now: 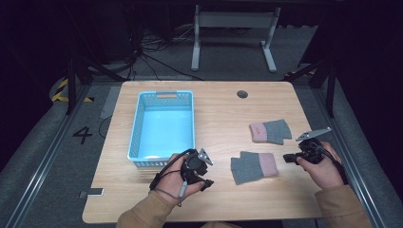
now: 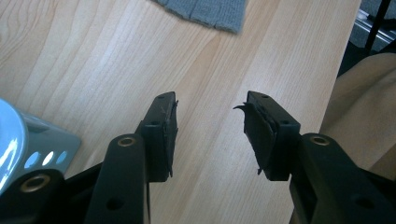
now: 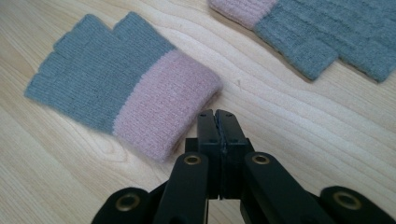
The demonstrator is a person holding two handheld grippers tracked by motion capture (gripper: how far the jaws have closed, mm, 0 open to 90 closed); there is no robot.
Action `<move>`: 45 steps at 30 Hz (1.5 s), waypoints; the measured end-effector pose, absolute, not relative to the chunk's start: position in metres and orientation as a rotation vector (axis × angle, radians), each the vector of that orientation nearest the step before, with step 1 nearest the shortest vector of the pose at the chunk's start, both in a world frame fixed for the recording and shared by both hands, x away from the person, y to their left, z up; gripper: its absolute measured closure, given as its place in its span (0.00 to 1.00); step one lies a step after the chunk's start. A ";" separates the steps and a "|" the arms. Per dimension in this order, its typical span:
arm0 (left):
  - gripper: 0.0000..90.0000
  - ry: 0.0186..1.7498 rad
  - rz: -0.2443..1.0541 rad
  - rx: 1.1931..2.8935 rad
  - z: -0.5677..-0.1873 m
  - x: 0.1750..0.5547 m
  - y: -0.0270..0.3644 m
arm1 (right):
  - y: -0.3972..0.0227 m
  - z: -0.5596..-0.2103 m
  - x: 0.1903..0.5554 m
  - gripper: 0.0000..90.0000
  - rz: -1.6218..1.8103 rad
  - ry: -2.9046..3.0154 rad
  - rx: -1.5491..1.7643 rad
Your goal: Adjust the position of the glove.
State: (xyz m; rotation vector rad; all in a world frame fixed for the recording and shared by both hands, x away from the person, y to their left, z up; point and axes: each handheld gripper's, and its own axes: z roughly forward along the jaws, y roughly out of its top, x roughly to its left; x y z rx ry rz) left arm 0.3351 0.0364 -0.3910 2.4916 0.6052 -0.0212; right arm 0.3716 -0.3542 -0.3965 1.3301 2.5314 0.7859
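The near glove lies flat on the table, just ahead of the right gripper, whose jaws are pressed together, empty. Left gripper jaws are held apart. Soft, light knit is expected; the pink cuff is best pinched

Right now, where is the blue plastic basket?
In the high view, the blue plastic basket sits on the wooden table's left half, just beyond the left tool.

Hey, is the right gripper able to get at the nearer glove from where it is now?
Probably yes: the right gripper sits beside the nearer glove, at its pink cuff, bare table between, though its jaws are shut.
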 end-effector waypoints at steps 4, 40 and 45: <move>0.61 0.594 -0.017 2.493 -0.390 0.336 0.035 | -0.354 -0.398 0.370 1.00 0.783 2.532 1.334; 0.62 0.625 -0.012 2.490 -0.391 0.338 0.037 | -0.331 -0.430 0.395 1.00 0.700 2.495 1.398; 0.62 0.627 -0.009 2.493 -0.390 0.339 0.039 | -0.323 -0.431 0.391 1.00 0.691 2.530 1.370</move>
